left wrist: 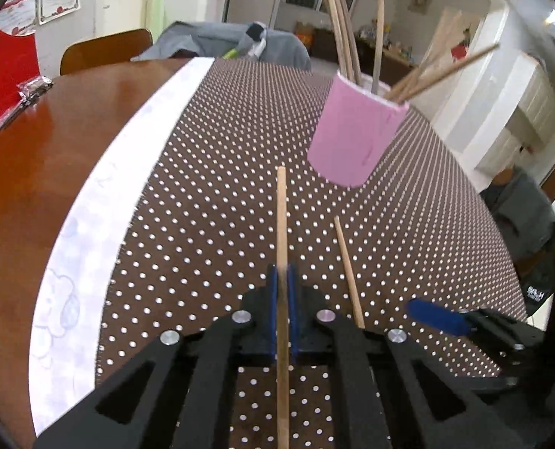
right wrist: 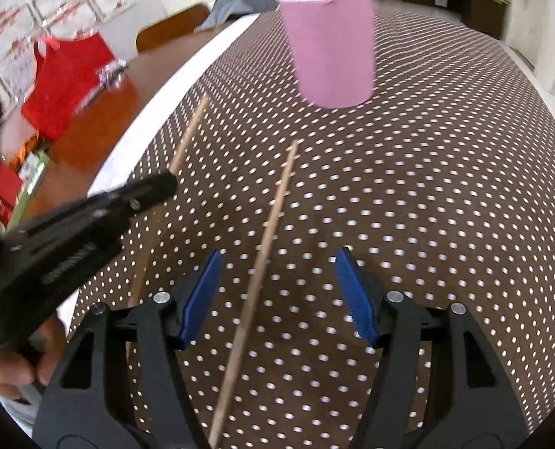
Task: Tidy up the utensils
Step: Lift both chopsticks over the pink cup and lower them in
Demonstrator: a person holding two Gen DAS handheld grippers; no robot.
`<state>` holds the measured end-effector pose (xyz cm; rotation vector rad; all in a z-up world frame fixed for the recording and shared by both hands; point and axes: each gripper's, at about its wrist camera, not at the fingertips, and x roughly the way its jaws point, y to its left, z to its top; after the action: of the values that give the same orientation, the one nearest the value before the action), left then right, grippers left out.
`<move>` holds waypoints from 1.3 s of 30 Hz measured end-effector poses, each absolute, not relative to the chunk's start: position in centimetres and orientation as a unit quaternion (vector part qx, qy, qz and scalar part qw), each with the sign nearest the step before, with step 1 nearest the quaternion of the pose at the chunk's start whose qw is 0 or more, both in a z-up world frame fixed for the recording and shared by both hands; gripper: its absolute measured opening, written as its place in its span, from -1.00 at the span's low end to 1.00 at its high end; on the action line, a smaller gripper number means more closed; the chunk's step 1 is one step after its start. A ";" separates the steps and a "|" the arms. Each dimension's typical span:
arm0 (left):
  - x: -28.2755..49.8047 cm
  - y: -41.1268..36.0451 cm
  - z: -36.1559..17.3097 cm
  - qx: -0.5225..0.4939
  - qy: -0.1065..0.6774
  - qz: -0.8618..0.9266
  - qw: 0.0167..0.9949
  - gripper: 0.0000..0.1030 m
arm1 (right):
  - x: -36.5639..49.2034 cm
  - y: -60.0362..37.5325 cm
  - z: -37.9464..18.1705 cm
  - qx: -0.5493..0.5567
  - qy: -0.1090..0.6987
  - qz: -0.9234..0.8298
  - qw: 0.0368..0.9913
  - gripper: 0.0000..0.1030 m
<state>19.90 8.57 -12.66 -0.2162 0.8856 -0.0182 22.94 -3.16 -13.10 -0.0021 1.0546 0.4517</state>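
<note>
A pink cup (left wrist: 354,133) holding several wooden chopsticks stands on the dotted brown mat; it also shows in the right wrist view (right wrist: 331,50). My left gripper (left wrist: 283,280) is shut on a wooden chopstick (left wrist: 282,217) that points toward the cup. A second chopstick (left wrist: 348,273) lies on the mat just to its right. In the right wrist view my right gripper (right wrist: 277,295) is open, its blue pads either side of that lying chopstick (right wrist: 266,239). The left gripper (right wrist: 90,220) with its held chopstick (right wrist: 189,134) shows at the left.
The dotted brown mat (left wrist: 210,172) with a white border strip (left wrist: 101,202) covers a brown wooden table (left wrist: 45,138). A red bag (right wrist: 66,82) and small packets lie at the table's left. A chair back (left wrist: 105,50) stands behind the table.
</note>
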 end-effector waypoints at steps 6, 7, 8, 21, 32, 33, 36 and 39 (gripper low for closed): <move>18.6 9.0 -11.0 -0.110 0.400 -0.017 0.910 -0.88 | 24.2 -0.7 -13.7 -0.062 0.528 0.195 0.825 -0.40; 18.3 9.0 -10.7 -0.112 0.394 -0.020 0.912 -0.88 | 24.4 -0.4 -13.7 -0.068 0.529 0.194 0.823 -0.49; 18.2 9.0 -10.5 -0.114 0.389 -0.023 0.914 -0.89 | 24.6 -0.2 -13.6 -0.075 0.529 0.192 0.823 -0.67; 15.8 8.2 -7.0 -0.120 0.305 -0.056 0.943 -0.89 | 23.4 -5.4 -12.7 0.001 0.479 0.219 0.850 -0.89; 15.1 6.5 -3.8 -0.118 0.201 -0.092 0.968 -0.89 | 19.6 -13.0 -6.3 0.091 0.331 0.227 0.912 -0.89; 15.1 6.3 -3.6 -0.117 0.196 -0.094 0.969 -0.89 | 19.5 -13.8 -5.6 0.102 0.313 0.225 0.917 -0.89; 15.5 5.8 -2.6 -0.113 0.168 -0.101 0.974 -0.89 | 19.1 -15.2 -3.7 0.119 0.269 0.219 0.930 -0.89; 16.0 5.3 -1.7 -0.105 0.141 -0.103 0.979 -0.89 | 19.2 -15.3 -2.0 0.124 0.232 0.213 0.941 -0.89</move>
<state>15.99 5.31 -1.68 -0.2116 0.2836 -0.2066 19.23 -15.28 -1.97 0.2540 0.4726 0.4352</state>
